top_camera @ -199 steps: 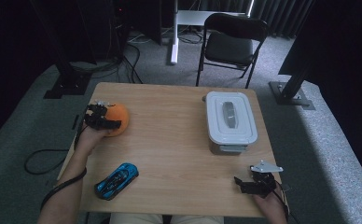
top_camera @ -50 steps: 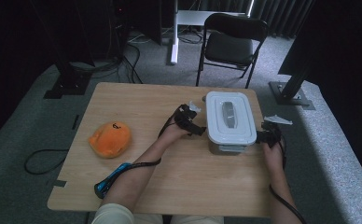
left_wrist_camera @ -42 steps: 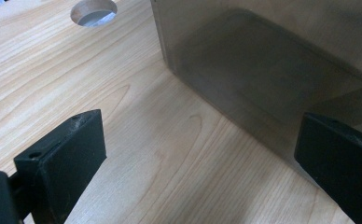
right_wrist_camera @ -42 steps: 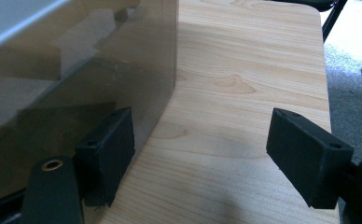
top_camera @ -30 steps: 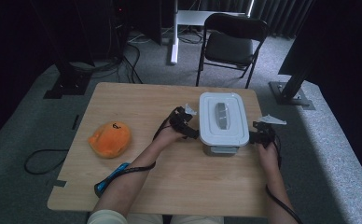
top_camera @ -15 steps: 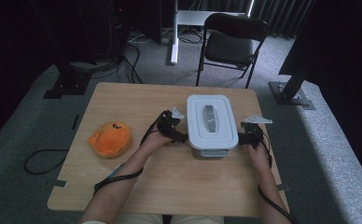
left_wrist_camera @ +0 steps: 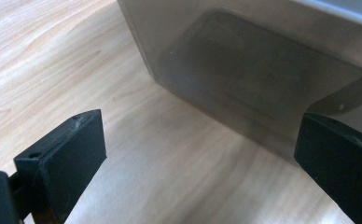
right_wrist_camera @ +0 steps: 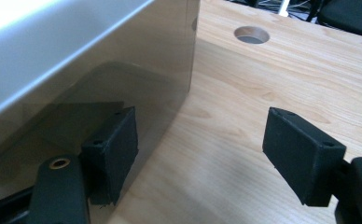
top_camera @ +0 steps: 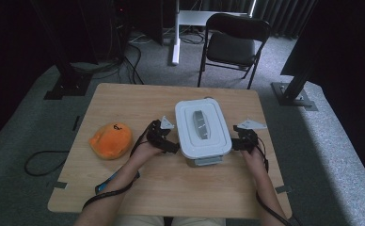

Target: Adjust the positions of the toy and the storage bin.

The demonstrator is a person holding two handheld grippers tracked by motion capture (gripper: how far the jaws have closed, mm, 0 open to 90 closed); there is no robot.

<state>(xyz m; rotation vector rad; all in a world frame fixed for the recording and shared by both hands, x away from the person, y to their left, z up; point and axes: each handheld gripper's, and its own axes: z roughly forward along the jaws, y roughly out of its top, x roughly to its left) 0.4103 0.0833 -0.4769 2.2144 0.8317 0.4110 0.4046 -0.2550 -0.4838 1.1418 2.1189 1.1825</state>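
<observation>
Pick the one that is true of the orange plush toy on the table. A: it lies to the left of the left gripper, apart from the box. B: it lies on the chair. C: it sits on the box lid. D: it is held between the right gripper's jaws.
A: in the high view the toy lies on the table, left of the left gripper and apart from the box.

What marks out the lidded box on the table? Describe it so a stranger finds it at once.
Start at the wooden table in front of the black folding chair. Right of its middle sits the white box, with the left gripper and right gripper at its sides. It is rectangular and hard, with a grey lid handle, unlike the soft orange plush toy.
</observation>
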